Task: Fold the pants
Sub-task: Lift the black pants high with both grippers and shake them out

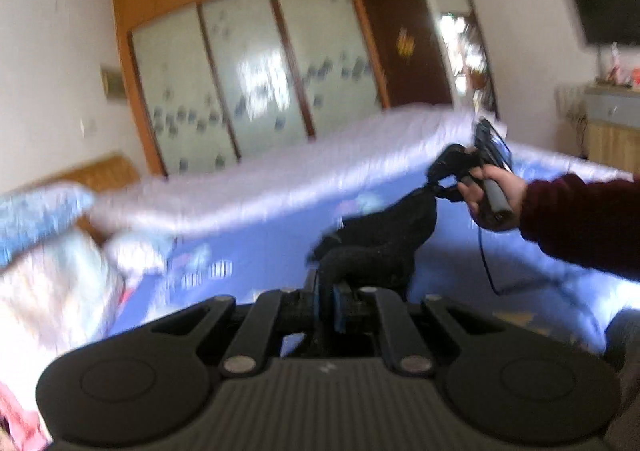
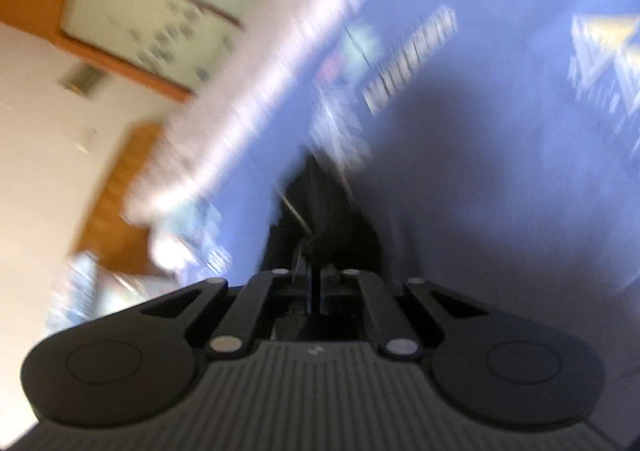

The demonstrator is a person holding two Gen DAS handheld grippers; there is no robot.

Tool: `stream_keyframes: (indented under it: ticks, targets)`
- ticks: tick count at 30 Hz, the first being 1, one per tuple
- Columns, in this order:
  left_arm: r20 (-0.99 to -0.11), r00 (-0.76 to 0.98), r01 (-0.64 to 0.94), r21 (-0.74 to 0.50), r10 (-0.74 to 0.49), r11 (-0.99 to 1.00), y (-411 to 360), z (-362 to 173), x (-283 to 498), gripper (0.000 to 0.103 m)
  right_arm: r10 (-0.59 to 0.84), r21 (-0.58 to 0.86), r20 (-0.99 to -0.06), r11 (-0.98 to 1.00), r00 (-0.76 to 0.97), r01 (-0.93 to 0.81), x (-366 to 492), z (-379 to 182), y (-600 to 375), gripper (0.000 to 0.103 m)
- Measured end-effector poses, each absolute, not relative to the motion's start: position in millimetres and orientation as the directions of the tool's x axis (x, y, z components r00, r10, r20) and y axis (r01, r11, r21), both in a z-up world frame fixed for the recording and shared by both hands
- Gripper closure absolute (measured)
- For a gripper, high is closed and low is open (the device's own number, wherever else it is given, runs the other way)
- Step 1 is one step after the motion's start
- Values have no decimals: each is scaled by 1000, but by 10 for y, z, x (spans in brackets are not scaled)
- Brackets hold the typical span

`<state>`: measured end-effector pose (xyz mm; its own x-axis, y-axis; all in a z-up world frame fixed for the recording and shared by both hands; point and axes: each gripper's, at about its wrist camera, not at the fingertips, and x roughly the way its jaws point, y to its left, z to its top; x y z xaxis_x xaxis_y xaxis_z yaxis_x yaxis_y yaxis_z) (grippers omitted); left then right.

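Observation:
The black pants (image 1: 384,239) hang stretched in the air between my two grippers, above the blue bed sheet (image 1: 260,247). My left gripper (image 1: 332,291) is shut on one end of the pants. My right gripper (image 1: 436,187), held by a hand in a dark red sleeve, is shut on the other end, farther and to the right. In the right wrist view the right gripper (image 2: 318,283) is shut on the black pants (image 2: 320,211), with the blue sheet (image 2: 480,151) behind. Both views are blurred.
A bed with a white quilted edge (image 1: 320,155) fills the middle. Pillows and bedding (image 1: 52,251) lie at the left. A wooden wardrobe with glass sliding doors (image 1: 248,67) stands behind. A door (image 1: 404,43), a wall TV (image 1: 608,7) and a cabinet (image 1: 612,123) are at the right.

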<state>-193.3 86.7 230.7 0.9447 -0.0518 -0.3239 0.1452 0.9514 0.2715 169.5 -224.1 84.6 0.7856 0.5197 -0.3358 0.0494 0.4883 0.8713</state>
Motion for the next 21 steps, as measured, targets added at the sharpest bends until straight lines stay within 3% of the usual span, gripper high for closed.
stream_keyframes:
  ticks: [4, 9, 15, 21]
  targets:
    - [-199, 973, 165, 257, -115, 952, 826, 2730, -2019, 96, 438, 902, -143, 427, 887, -65, 1042, 1580, -2963, 97]
    - [-63, 978, 206, 184, -198, 961, 748, 3276, -1989, 96, 286, 845, 62, 494, 956, -202, -71, 2598, -3757, 97]
    - [141, 944, 275, 167, -299, 947, 501, 4005, -2137, 96, 171, 758, 168, 608, 971, -238, -1225, 3442, -4330, 97]
    - [254, 900, 320, 166, -354, 933, 353, 4467, -2306, 96, 94, 699, 295, 657, 951, -282, -1913, 3799, -4405, 97]
